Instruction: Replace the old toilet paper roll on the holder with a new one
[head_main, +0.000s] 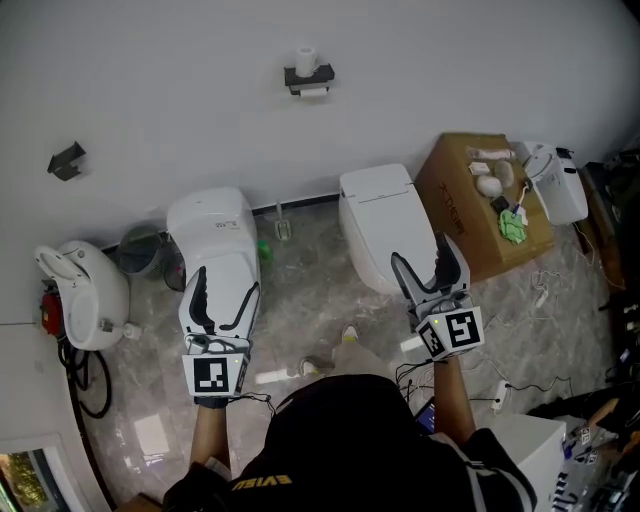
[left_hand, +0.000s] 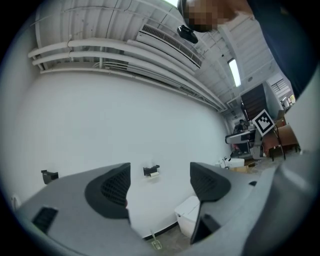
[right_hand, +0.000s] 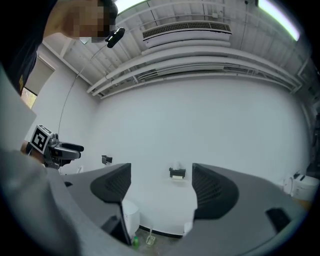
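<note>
**Holder far off on the wall, both grippers empty and spread**

The toilet paper holder (head_main: 308, 80) is a small black bracket fixed to the white wall (head_main: 180, 90), in the upper middle of the head view. A white roll (head_main: 305, 58) stands upright on top of it. A pale bit of paper shows at its lower edge, probably the old roll, though it is too small to be sure. The upright roll looks full and clean, so it may be the replacement, parked there within reach of the spindle.

Both gripper views frame the holder between their jaws, so each tool looks to be aimed at it for an approach. Nothing is near enough to grasp.

The left gripper (head_main: 225, 292) is at lower left with its jaws wide apart and nothing between the pads. The right gripper (head_main: 424, 262) is at lower right, also spread and empty. They are held level and side by side, a ready stance with either free to take the old roll.

Between the person and the wall stand two white toilets, one (head_main: 215, 235) ahead of the left gripper and one (head_main: 378, 215) ahead of the right. A cardboard box (head_main: 465, 205) with small items on top sits at the right.
</note>
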